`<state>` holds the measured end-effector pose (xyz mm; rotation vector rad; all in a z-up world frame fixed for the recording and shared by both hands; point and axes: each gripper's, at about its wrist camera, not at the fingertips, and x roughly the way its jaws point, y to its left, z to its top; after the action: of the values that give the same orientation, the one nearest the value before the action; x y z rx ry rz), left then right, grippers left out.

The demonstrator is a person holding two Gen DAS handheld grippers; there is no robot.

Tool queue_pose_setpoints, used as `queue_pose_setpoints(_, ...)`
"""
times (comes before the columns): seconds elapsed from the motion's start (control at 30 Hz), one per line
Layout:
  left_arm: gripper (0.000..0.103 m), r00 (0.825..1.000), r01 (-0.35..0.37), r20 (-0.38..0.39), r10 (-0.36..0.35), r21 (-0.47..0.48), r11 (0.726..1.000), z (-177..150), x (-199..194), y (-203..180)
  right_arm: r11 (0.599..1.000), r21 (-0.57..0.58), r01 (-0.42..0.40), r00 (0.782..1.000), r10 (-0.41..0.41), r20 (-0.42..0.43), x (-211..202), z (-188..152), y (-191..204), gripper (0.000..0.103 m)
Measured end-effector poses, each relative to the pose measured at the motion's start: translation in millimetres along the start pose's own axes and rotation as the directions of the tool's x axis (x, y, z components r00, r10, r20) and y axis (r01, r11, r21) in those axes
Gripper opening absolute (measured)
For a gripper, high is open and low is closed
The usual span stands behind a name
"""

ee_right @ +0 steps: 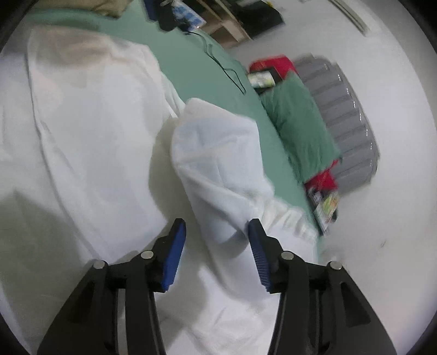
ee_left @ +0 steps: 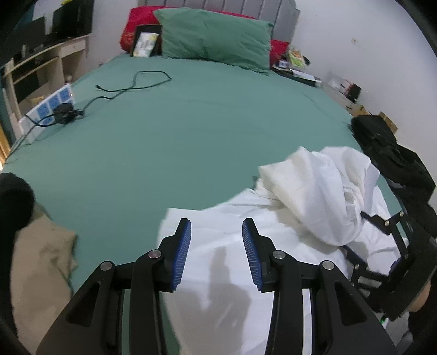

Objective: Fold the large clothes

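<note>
White garment (ee_left: 273, 240) lies on the near right part of the bed (ee_left: 177, 131), spread flat at the front and heaped into a loose, rumpled fold (ee_left: 327, 191) toward the far right. Its full outline cannot be made out: the lower edge runs out of both views, and the left wrist view hides part of it behind the claw arms. The right wrist view is blurred, so seams and hems do not read clearly; a raised lobe of the cloth (ee_right: 218, 169) stands up from the flat part there. The bed carries a green sheet, with a green pillow (ee_left: 215, 38) against a grey headboard (ee_left: 245, 8) and red cushions (ee_left: 139, 27) partly hidden behind the pillow. A tan garment (ee_left: 41, 267) sits at the near left edge, cut off by the frame. A black bag (ee_left: 387, 153) rests at the right edge of the bed, just beside the white heap. A power strip (ee_left: 49, 106) and a black cable (ee_left: 136, 84) lie on the left of the sheet. The left gripper (ee_left: 216, 254) hangs over the flat white cloth with its jaws spread and nothing between the pads. The right gripper (ee_right: 217, 252) has its jaws apart on either side of the raised lobe, the pads not pressing on it.
</note>
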<state>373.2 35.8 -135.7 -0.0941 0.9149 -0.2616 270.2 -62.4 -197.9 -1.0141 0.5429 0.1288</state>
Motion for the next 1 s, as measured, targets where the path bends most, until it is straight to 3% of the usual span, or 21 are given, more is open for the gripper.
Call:
queue_pose_setpoints(0.17, 0.041, 0.996, 0.085, -0.017, -0.086, -0.020, 0.996, -6, 6, -12, 0.950, 0.268, -0.163, 0.982, 0.182, -0.049, 0, -15, -19, 0.047)
queue_pose_setpoints(0.3, 0.041, 0.988, 0.150, -0.037, -0.152, -0.045, 0.988, -7, 14, -21, 0.886, 0.411, -0.214, 0.968, 0.249, -0.032, -3, -24, -45, 0.047)
queue_pose_setpoints(0.53, 0.041, 0.999, 0.006, 0.039, -0.007, 0.020, 1.000, 0, 1, -15, 0.775, 0.594, -0.216, 0.966, 0.257, 0.015, -1, -17, -145, 0.048)
queue_pose_setpoints(0.63, 0.041, 0.998, -0.031, 0.056, 0.032, -0.007, 0.999, 8, -3, 5, 0.777, 0.604, -0.179, 0.975, 0.222, 0.002, 20, -1, -182, 0.072)
queue_pose_setpoints(0.7, 0.041, 0.997, -0.054, 0.054, 0.054, -0.019, 0.998, 10, -2, 15, 0.789, 0.584, -0.192, 0.972, 0.237, 0.000, 42, 14, -201, 0.075)
queue_pose_setpoints(0.8, 0.041, 0.996, -0.071, 0.044, 0.073, -0.041, 0.997, 11, 1, 27, 0.765, 0.592, -0.254, 0.925, 0.370, -0.082, 93, 30, -214, 0.075)
queue_pose_setpoints(0.9, 0.041, 0.997, -0.067, 0.037, 0.068, -0.048, 0.997, 12, 2, 32, 0.748, 0.602, -0.280, 0.845, 0.490, -0.214, 138, 38, -201, 0.075)
queue_pose_setpoints(0.97, 0.041, 0.997, -0.062, 0.033, 0.063, -0.032, 0.998, 11, 2, 31, 0.738, 0.611, -0.288, 0.812, 0.527, -0.253, 149, 33, -187, 0.074)
queue_pose_setpoints(1.0, 0.041, 0.998, -0.061, 0.034, 0.062, -0.028, 0.998, 11, 2, 30, 0.739, 0.612, -0.283, 0.812, 0.524, -0.257, 146, 29, -181, 0.074)
